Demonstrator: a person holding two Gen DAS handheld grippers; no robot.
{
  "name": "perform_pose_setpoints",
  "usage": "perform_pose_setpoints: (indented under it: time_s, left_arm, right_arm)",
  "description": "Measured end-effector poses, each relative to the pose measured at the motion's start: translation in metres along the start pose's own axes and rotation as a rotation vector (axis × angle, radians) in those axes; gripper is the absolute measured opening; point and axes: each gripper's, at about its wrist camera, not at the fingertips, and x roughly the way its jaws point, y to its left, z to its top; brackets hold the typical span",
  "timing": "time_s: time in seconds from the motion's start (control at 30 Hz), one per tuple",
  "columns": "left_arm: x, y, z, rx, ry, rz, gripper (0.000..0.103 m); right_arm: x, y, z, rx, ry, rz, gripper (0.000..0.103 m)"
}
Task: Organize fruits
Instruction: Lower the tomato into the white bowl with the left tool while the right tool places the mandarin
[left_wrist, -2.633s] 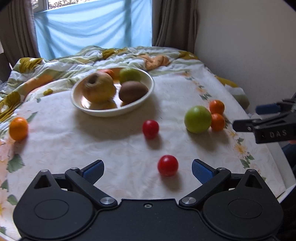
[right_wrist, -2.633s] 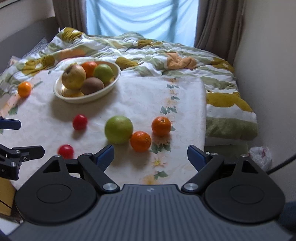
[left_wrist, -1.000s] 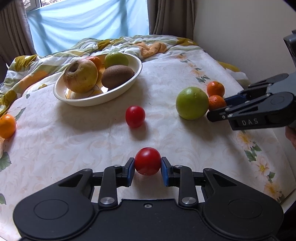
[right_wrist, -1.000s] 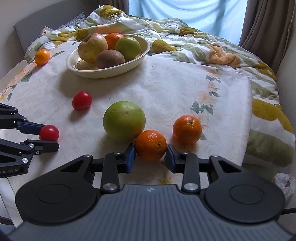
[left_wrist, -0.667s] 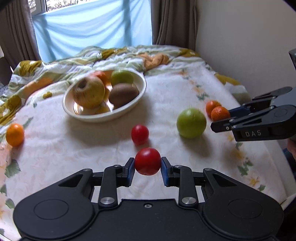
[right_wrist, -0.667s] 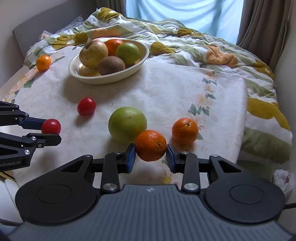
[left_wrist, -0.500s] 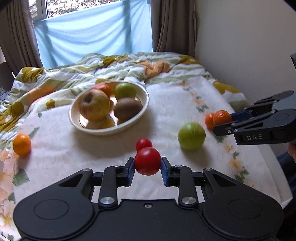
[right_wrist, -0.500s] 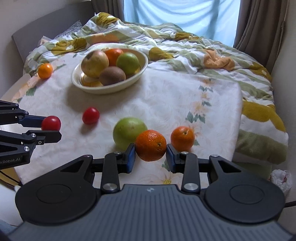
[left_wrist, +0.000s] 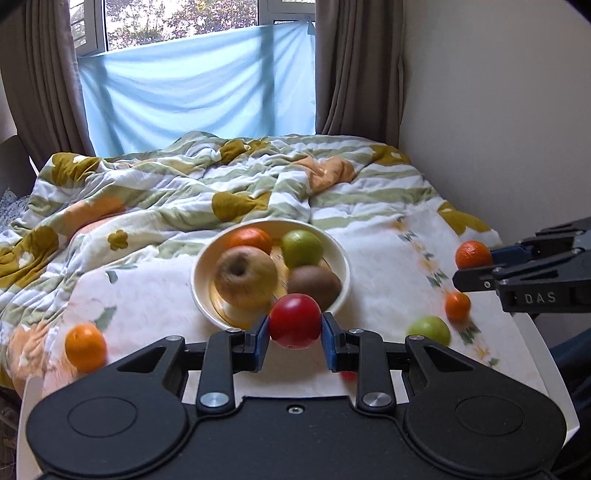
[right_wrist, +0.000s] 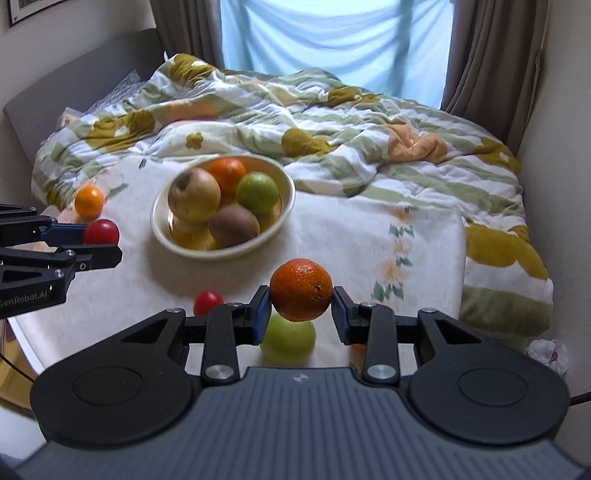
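Observation:
My left gripper (left_wrist: 294, 329) is shut on a red tomato (left_wrist: 294, 321) and holds it in the air, short of the cream bowl (left_wrist: 341, 258). My right gripper (right_wrist: 301, 301) is shut on an orange mandarin (right_wrist: 301, 290), also lifted above the table. The bowl (right_wrist: 288, 186) holds an apple (right_wrist: 194, 194), an orange, a green fruit and a kiwi (right_wrist: 234, 220). On the cloth lie a second red tomato (right_wrist: 208, 301), a large green fruit (right_wrist: 288, 341), another mandarin (left_wrist: 457, 305) and, far left, an orange (left_wrist: 85, 347).
The table's floral cloth (right_wrist: 369, 236) meets a rumpled quilt (right_wrist: 332, 110) on a bed behind. A wall stands on the right, and a curtained window (left_wrist: 199, 92) at the back. The table's near edge drops off below both grippers.
Both grippers have risen further from the table with their fruit and moved toward the bowl; the table and bowl now sit lower and farther in both views.

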Motion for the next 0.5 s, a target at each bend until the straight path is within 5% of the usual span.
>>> perform_pose_setpoints:
  time_s: [0.5]
  left_arm:
    - [0.066,0.085,0.051,0.023,0.031,-0.052,0.033]
  right_arm:
    - [0.049,0.045,0.057,0.094,-0.008,-0.037,0.051]
